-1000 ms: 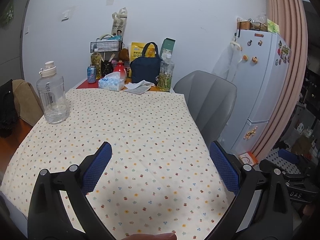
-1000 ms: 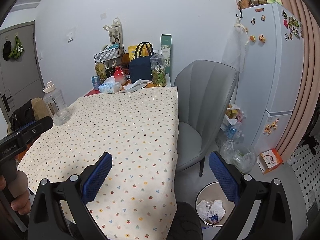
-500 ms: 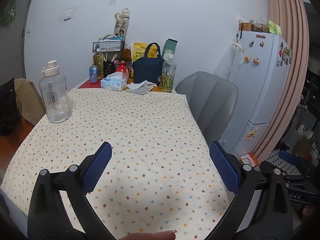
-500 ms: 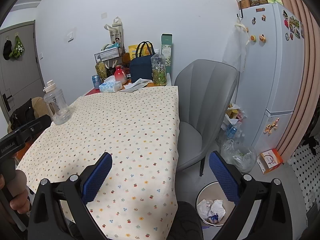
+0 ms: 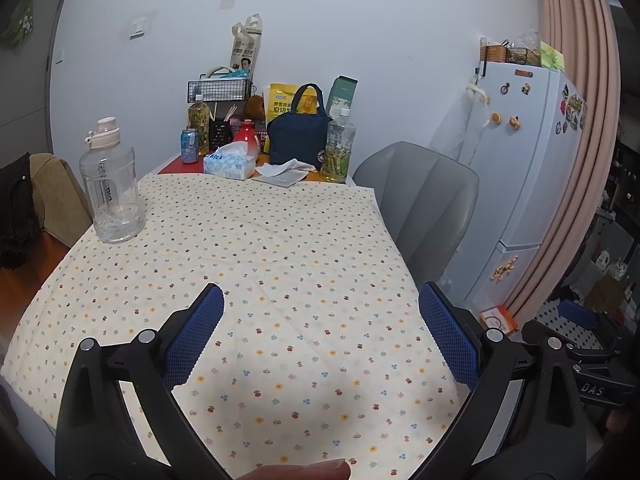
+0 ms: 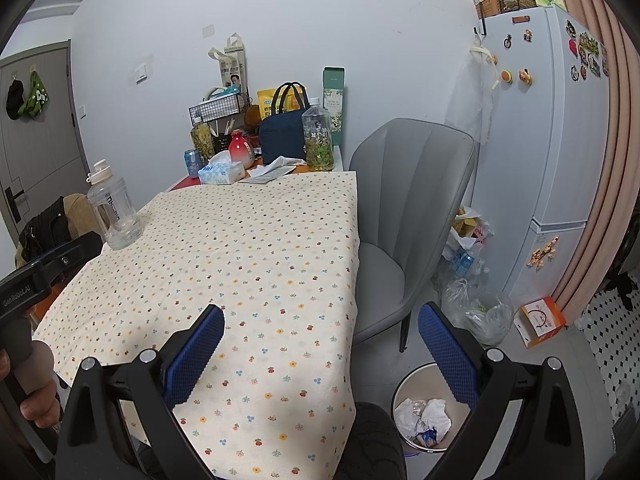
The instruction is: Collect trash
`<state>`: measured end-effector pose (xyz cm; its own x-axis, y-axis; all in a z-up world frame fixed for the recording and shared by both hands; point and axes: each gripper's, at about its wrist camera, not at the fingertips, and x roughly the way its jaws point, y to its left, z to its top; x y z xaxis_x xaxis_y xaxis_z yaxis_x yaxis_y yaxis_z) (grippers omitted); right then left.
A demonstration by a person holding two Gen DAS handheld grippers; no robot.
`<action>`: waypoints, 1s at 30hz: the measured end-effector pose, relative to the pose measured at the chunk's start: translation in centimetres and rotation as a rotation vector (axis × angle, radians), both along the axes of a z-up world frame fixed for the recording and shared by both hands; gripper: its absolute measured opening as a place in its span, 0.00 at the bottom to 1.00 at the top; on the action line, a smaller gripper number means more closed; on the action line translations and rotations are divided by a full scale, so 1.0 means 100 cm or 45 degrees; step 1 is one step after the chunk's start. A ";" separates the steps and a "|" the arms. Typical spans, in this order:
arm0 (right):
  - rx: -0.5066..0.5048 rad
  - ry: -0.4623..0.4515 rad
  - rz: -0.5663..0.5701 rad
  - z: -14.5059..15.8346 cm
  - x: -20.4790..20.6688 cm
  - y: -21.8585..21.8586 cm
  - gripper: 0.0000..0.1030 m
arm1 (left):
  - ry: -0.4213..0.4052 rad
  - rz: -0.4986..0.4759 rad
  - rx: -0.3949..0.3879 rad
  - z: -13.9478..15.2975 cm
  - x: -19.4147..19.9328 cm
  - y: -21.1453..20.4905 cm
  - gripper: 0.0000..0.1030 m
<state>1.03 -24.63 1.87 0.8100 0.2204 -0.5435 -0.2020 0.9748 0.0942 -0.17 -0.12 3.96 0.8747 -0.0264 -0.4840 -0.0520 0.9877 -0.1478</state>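
White trash (probably paper) under right tool.

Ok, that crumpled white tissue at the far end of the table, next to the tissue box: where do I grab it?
Take the crumpled tissue at its raised, bunched middle, from above and the near side. It lies loose on a flat paper, so a low pinch may catch the sheet. The bag blocks the far side.

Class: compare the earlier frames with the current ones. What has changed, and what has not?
The left gripper has eased forward and slightly left over the table; the bottle looms larger. Nothing was gripped or released. The right gripper stays open and still, and the bin is unchanged.
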 end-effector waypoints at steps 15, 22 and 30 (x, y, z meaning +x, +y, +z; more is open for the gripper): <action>-0.001 0.002 0.001 -0.001 0.000 0.001 0.93 | 0.005 0.001 -0.001 -0.002 0.000 0.001 0.94; 0.000 0.006 0.001 -0.004 -0.001 0.002 0.92 | 0.009 0.002 -0.001 -0.004 0.000 0.002 0.94; -0.002 0.008 0.002 -0.005 -0.001 0.002 0.93 | 0.011 0.001 0.000 -0.005 0.000 0.001 0.94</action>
<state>0.94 -24.47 1.39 0.8064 0.2209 -0.5487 -0.2030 0.9747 0.0940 -0.21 0.02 3.46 0.8705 -0.0259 -0.4914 -0.0539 0.9876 -0.1475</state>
